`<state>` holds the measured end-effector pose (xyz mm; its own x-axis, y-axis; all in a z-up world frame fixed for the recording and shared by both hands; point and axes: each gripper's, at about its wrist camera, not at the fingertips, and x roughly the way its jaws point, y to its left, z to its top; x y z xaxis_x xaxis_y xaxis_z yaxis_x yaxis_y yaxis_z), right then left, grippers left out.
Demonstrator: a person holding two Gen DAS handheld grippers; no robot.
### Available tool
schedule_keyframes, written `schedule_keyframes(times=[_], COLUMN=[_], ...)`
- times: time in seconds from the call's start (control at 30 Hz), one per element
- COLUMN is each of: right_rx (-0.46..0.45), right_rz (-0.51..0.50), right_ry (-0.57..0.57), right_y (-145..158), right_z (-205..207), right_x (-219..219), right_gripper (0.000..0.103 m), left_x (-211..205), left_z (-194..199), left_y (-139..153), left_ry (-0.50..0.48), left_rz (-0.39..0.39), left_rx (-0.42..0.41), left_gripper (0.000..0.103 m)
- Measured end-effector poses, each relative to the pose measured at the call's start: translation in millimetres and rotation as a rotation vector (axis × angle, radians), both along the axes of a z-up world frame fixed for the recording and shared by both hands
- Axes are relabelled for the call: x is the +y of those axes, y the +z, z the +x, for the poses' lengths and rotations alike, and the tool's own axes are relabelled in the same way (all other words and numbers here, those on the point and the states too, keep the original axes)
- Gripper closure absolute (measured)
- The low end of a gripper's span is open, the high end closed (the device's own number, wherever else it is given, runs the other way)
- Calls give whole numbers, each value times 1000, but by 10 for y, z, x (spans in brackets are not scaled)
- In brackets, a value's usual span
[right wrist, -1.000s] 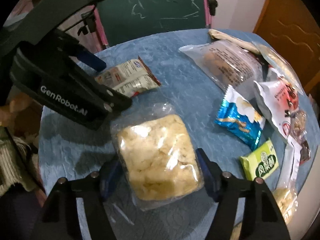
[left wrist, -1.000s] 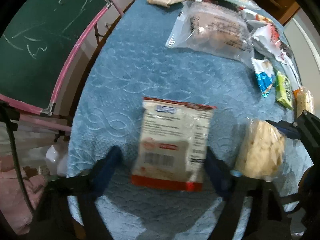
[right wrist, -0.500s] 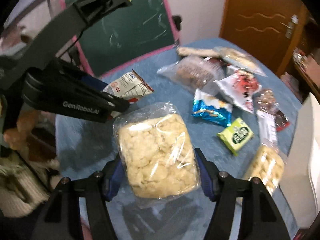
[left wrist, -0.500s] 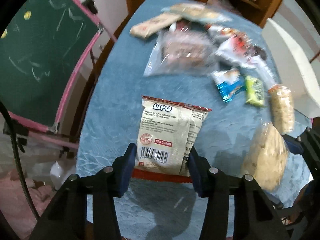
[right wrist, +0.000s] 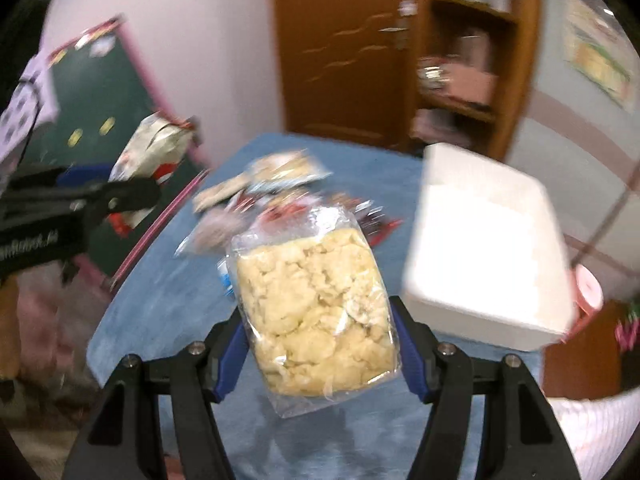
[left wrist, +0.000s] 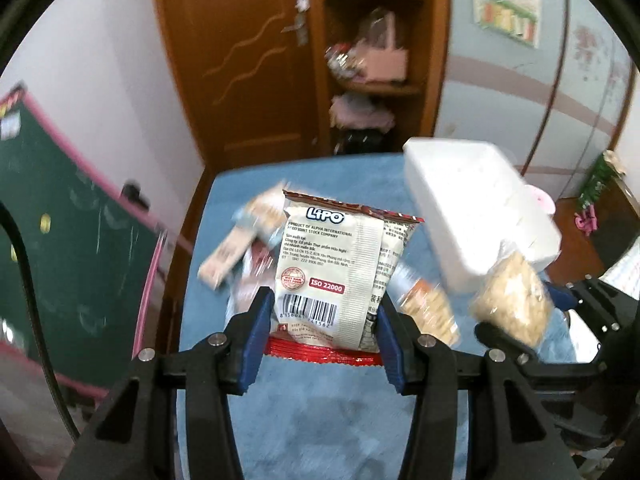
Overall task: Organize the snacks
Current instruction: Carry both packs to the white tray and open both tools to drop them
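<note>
My left gripper is shut on a white and red Lipo snack packet and holds it upright above the blue table. My right gripper is shut on a clear bag of pale yellow puffed snack, also held up off the table. That bag also shows at the right of the left wrist view. The Lipo packet shows at the upper left of the right wrist view. Several other snack packets lie blurred on the far part of the table.
A white foam box stands on the table's right side; it also shows in the right wrist view. A green chalkboard with a pink frame leans at the left. A wooden door and shelves stand behind the table.
Both grippers have lifted their packets off the table and tilted upward, so the views now look across the table to the white box, door and shelves.
</note>
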<state>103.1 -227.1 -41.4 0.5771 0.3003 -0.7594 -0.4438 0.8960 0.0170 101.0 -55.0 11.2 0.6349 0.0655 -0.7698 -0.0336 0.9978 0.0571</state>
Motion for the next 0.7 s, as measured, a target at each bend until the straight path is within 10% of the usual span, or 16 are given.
schedule_keyframes(times=[0.33, 0.7], right_rx=[-94, 28], right_rz=[58, 7], right_ry=[-274, -488], right_y=[396, -214], right_z=[661, 1300], right_x=[-906, -1702], right_gripper=[37, 37], left_x=[-974, -1874], left_z=[701, 1597], left_y=[263, -453], left_ry=[-84, -177], left_rz=[57, 58], left_rx=[-67, 65], left_gripper=[55, 55])
